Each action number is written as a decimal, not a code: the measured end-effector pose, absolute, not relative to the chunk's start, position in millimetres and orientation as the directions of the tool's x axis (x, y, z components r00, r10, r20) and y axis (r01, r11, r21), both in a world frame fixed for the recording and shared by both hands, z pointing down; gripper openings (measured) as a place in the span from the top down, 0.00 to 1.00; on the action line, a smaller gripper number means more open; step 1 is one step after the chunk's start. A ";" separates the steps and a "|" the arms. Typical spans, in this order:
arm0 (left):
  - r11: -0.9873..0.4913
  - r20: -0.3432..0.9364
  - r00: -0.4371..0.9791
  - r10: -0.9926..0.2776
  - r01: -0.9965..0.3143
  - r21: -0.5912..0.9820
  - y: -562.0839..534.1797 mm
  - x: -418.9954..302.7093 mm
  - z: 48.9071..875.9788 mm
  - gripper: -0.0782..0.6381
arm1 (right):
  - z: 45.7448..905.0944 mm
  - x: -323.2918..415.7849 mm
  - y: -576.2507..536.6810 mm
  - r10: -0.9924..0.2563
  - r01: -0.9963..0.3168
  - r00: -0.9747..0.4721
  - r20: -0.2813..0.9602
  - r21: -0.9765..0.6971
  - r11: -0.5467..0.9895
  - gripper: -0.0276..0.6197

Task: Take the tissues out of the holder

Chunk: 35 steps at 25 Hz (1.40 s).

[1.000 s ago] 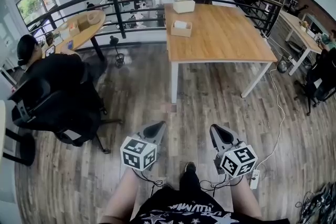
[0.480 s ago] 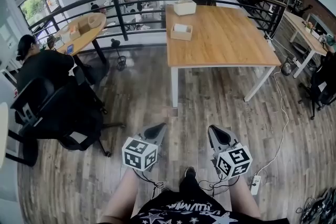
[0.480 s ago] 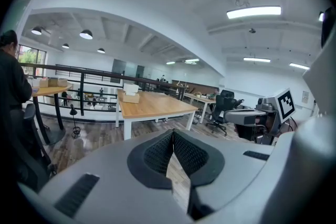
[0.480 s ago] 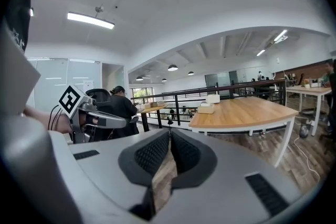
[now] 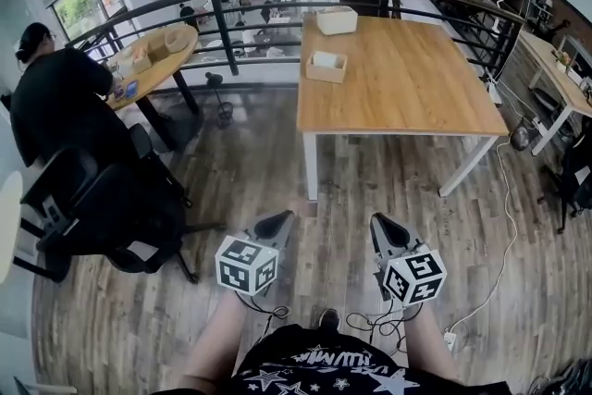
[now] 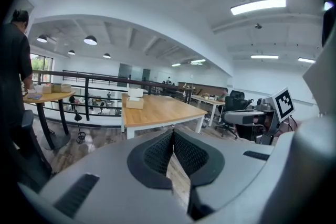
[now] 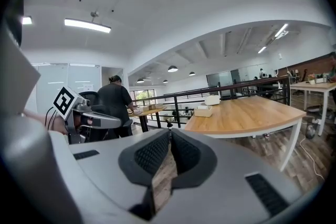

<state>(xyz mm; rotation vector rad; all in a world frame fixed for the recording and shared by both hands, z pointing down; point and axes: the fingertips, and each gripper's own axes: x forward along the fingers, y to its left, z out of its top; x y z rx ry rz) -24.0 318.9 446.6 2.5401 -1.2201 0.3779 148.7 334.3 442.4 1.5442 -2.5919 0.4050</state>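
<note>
While well apart from the table [image 5: 407, 79] and its tissue holder [image 5: 326, 67] — left gripper [image 5: 277, 219], right gripper [image 5: 384, 222], jaws together, empty.

A shallow, open-topped wooden holder [image 5: 326, 69] sits upright on a wooden table [image 5: 407, 79], close to the table's left edge and toward its far end. White tissues [image 5: 324, 59] lie inside it, showing just above the rim. Holder and tissues are far ahead of the jaws of the left gripper [image 5: 275, 222] and the right gripper [image 5: 387, 225], well apart from both and touched by neither.
</note>
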 end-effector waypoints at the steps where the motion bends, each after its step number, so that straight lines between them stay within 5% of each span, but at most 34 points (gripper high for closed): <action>1: -0.591 0.353 0.601 -0.717 -0.793 0.150 315.7 -20.4 444.6 0.87 | 441.5 152.2 330.1 -0.845 -0.872 -0.487 0.218 -0.174 0.458 0.92; 6: -0.568 0.353 0.579 -0.735 -0.810 0.147 304.2 -7.2 443.2 0.87 | 438.8 170.1 307.5 -0.858 -0.889 -0.452 0.245 -0.043 0.456 0.92; 15: -0.540 0.380 0.556 -0.739 -0.827 0.159 298.9 -9.1 454.0 0.87 | 462.2 173.5 297.9 -0.832 -0.874 -0.485 0.269 -0.164 0.457 0.92; 35: -0.583 0.287 0.598 -0.749 -0.799 0.143 157.6 -18.1 455.2 0.87 | 466.7 163.6 175.3 -0.858 -0.893 -0.449 0.250 -0.158 0.421 0.92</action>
